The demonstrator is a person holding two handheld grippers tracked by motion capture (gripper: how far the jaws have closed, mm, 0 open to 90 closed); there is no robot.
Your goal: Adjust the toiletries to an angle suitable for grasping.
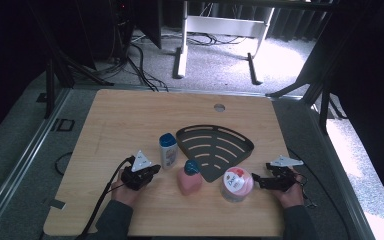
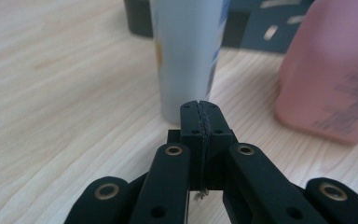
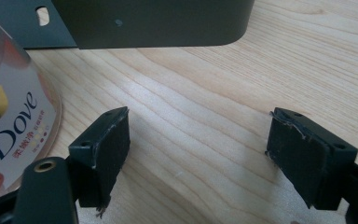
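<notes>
Jaws of the left gripper are pressing together on nothing, just short of the white bottle. Right of that bottle, the right gripper is gaping wide beside the Dove jar.

Left hand-held gripper: jaws pressed flat together, pad faces meeting along one seam, nothing between them; pointed forward and a bit right, low over the tabletop.
Left hand: wrapped the gripper body from behind, forearm came in from the bottom edge, cable trailed back on its left.
Right hand-held gripper: jaws stood wide apart, nothing between them; pointed left, low over the tabletop.
Right hand: gripped the body from behind, sleeve came in at the bottom edge.
</notes>
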